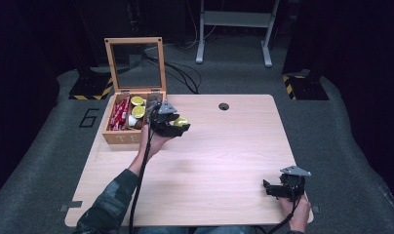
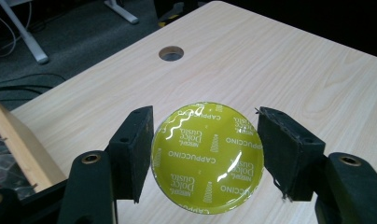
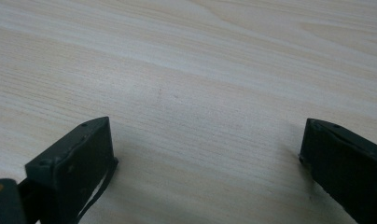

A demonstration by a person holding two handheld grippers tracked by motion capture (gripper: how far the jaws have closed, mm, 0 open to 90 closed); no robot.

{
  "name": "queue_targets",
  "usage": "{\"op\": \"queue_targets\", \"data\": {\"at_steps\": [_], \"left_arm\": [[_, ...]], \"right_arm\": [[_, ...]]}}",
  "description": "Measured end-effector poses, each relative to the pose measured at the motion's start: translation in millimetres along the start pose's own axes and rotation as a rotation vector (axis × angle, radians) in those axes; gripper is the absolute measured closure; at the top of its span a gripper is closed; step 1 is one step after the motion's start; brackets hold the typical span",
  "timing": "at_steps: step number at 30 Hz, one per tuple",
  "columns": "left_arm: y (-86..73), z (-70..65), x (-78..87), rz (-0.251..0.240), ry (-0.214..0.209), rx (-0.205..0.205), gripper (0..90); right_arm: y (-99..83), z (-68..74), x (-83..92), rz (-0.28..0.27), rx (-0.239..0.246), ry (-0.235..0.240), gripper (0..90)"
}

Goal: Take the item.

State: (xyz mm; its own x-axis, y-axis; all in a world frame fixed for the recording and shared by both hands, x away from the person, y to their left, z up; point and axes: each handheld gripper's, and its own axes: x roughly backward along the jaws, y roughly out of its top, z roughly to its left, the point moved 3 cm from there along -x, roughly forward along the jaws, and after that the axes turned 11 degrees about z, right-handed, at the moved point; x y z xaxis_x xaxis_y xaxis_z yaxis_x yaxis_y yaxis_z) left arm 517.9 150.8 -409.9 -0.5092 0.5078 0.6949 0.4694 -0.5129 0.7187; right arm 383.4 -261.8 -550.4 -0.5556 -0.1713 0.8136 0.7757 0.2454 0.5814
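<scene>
Jaws of left gripper around capsule

We read "CAPPUCCINO" and "NESCAFÉ Dolce Gusto" printed over and over in white on the yellow-green lid of the coffee capsule. On the grey floor stands a large dark "6" — and the wooden box front shows "T E", the rest hidden.

Pretty much the whole middle and far-right of the worktop is open for a hand to cross, the only stuff in the way being the wooden box with its lid standing up at the far-left corner.
</scene>
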Motion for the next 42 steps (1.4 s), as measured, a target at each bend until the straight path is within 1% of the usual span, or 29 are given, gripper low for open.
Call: {"op": "queue_targets", "data": {"at_steps": [5, 6, 9, 10, 14, 15, 16, 18, 19, 20, 21, 23, 24, 25, 26, 30, 33, 34, 41, 42], "left_arm": [[-0.8, -3.7, -9.5, 0.011, -0.005, -0.005, 38.0], [-1.2, -5.2, -12.0, 0.016, -0.012, 0.001, 38.0], [-1.9, -7.6, -16.9, 0.028, -0.022, -0.002, 38.0], [-1.9, -8.2, -18.6, 0.026, -0.019, -0.007, 38.0], [-3.2, -11.3, -25.6, 0.035, -0.027, -0.001, 38.0], [-3.4, -11.6, -27.2, 0.039, -0.031, -0.001, 38.0], [-3.8, -11.6, -29.2, 0.054, -0.032, -0.011, 38.0], [-4.2, -13.6, -35.0, 0.063, -0.033, -0.006, 38.0], [-4.2, -13.6, -35.0, 0.063, -0.033, -0.006, 38.0], [-4.1, -14.5, -39.2, 0.068, -0.039, -0.006, 38.0], [-4.1, -14.5, -39.2, 0.068, -0.039, -0.006, 38.0], [-4.6, -15.5, -44.4, 0.084, -0.046, -0.009, 38.0], [-4.6, -15.5, -44.4, 0.084, -0.046, -0.009, 38.0], [-5.4, -16.6, -49.7, 0.094, -0.045, -0.007, 38.0], [-5.9, -17.5, -51.9, 0.095, -0.046, -0.002, 38.0], [-8.0, -19.0, -60.9, 0.124, -0.051, -0.005, 38.0], [-9.0, -19.8, -65.4, 0.126, -0.051, 0.001, 38.0], [-10.0, -20.1, -69.3, 0.133, -0.049, 0.003, 38.0], [-12.8, -20.9, -80.7, 0.158, -0.054, 0.007, 38.0], [-13.0, -21.4, -82.5, 0.151, -0.051, 0.013, 38.0]], "right_arm": [[0.0, 0.0, 0.0, 0.000, 0.000, 0.000, 2.0], [0.0, 0.0, 0.0, 0.000, 0.001, 0.000, 2.0], [0.0, 0.1, 0.0, 0.000, 0.001, 0.000, 2.0], [0.0, 0.1, 0.0, 0.000, 0.000, 0.000, 2.0], [0.0, 0.1, 0.0, 0.000, 0.001, 0.000, 2.0], [0.0, 0.1, 0.0, 0.000, 0.000, 0.000, 2.0], [0.0, 0.1, 0.0, 0.000, 0.000, 0.000, 2.0], [0.0, 0.1, 0.0, 0.000, 0.001, -0.001, 2.0], [0.0, 0.1, 0.0, 0.000, 0.001, -0.001, 2.0], [0.0, -0.1, 0.0, 0.000, 0.001, 0.002, 2.2], [0.0, -0.1, 0.0, 0.000, 0.001, 0.002, 2.2], [0.0, 0.0, 0.0, 0.000, 0.002, 0.002, 2.1], [0.0, 0.1, 0.0, 0.000, 0.002, 0.002, 2.2], [0.0, 0.1, 0.0, 0.000, 0.003, 0.002, 2.2], [0.0, 0.2, 0.0, 0.000, 0.002, 0.002, 2.2], [0.0, 0.2, 0.0, 0.000, 0.003, 0.001, 2.2], [0.0, 0.2, 0.0, 0.000, 0.003, 0.001, 2.2], [0.0, 0.2, 0.0, 0.000, 0.003, 0.001, 2.2], [0.0, 0.0, 0.0, 0.001, 0.002, 0.003, 2.2], [0.0, -0.1, 0.0, 0.001, 0.003, 0.003, 2.2]]}}
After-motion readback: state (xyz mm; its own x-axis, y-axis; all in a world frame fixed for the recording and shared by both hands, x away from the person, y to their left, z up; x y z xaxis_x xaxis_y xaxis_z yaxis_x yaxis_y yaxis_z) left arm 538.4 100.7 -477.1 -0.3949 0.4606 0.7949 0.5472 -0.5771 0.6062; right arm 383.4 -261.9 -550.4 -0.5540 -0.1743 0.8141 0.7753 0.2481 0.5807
